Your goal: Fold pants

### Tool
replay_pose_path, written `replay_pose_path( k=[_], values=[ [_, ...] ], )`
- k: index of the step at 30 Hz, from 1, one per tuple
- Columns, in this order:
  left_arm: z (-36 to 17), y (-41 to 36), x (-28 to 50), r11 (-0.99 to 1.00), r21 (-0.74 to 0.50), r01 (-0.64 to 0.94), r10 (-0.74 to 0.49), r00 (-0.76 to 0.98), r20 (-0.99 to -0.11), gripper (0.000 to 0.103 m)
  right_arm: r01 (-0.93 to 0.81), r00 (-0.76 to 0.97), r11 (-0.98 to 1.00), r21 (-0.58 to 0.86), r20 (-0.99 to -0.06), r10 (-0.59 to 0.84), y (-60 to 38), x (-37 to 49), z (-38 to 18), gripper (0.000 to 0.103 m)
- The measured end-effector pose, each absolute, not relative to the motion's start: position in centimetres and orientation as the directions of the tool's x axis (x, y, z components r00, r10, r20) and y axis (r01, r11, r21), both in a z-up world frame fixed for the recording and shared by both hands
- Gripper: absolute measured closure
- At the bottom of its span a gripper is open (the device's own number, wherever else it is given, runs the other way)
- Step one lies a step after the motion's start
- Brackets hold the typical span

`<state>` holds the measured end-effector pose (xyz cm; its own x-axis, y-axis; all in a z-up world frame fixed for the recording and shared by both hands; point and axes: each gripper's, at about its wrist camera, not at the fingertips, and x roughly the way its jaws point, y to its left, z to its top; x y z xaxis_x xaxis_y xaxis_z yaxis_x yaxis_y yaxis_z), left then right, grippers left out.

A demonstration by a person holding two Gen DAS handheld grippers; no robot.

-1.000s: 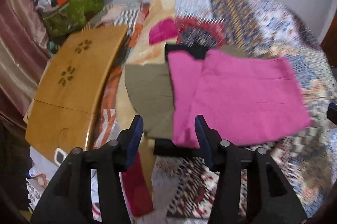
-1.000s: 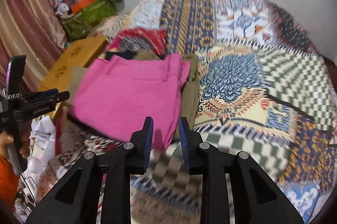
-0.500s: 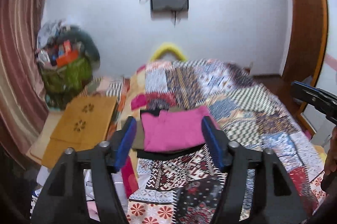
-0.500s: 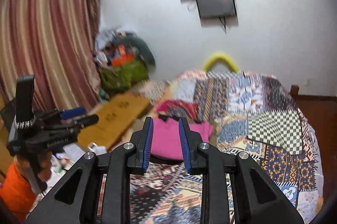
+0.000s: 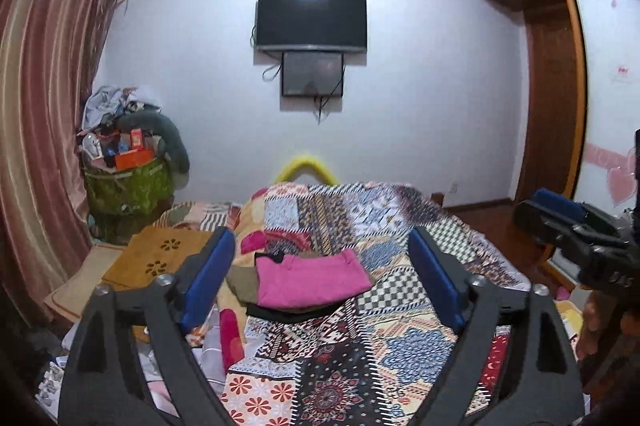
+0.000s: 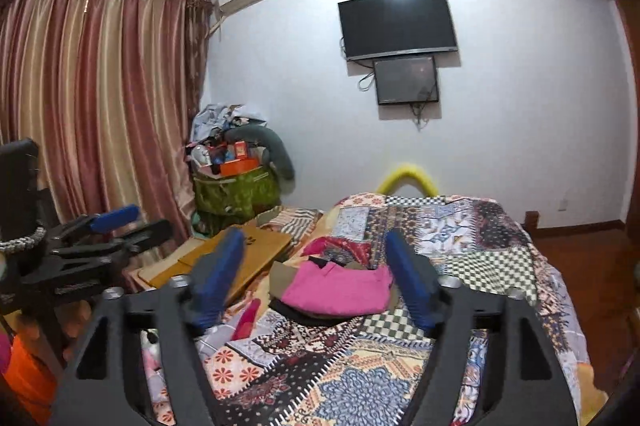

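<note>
The folded pink pants [image 5: 310, 280] lie on top of a small stack of folded olive and black clothes on the patchwork bedspread [image 5: 400, 346]. They also show in the right wrist view [image 6: 340, 288]. My left gripper [image 5: 320, 286] is open and empty, held well back from the stack. My right gripper [image 6: 316, 286] is open and empty, also well back from it. The right gripper appears at the right edge of the left wrist view [image 5: 576, 238]. The left gripper appears at the left of the right wrist view [image 6: 92, 242].
A wooden lap table [image 5: 156, 258] lies left of the bed. A green bag piled with clutter [image 5: 128, 185] stands by the curtain [image 5: 36, 145]. A TV [image 5: 311, 19] hangs on the far wall. A wooden wardrobe [image 5: 552, 85] stands at right.
Both grippers have pulled back and up from the pink pants, which now look small and far. Both jaws have opened wide; the right one was nearly shut before.
</note>
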<state>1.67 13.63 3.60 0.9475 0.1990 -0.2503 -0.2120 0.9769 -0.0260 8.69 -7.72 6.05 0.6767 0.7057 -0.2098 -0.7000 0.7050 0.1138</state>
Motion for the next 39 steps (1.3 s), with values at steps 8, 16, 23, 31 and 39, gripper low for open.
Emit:
replay_pose_path(
  k=[8, 16, 23, 31, 39],
  values=[
    [3.5, 13.1, -0.6, 0.973, -0.039, -0.229, 0.216, 0.954, -0.209, 0.001, -0.653, 0.731, 0.751, 0.096, -0.178, 0.658, -8.6, 7.3, 6.5, 0.000],
    [3.2, 13.2, -1.3, 0.971, -0.051, -0.232, 0.217, 0.954, -0.205, 0.000, -0.656, 0.734, 0.750, 0.078, -0.161, 0.659, -8.6, 6.0, 6.5, 0.000],
    [2.9, 13.3, -1.1, 0.971, -0.053, -0.234, 0.218, 0.952, -0.214, 0.000, -0.654, 0.738, 0.753, 0.070, -0.156, 0.656, -8.6, 5.4, 6.4, 0.000],
    [2.4, 13.7, -0.7, 0.970, -0.064, -0.236, 0.216, 0.949, -0.230, 0.000, -0.651, 0.740, 0.756, 0.067, -0.166, 0.652, -8.5, 5.4, 6.3, 0.000],
    [2.4, 13.7, -0.5, 0.970, -0.073, -0.233, 0.210, 0.949, -0.237, 0.000, -0.650, 0.739, 0.756, 0.075, -0.171, 0.652, -8.6, 5.5, 6.3, 0.000]
  ],
)
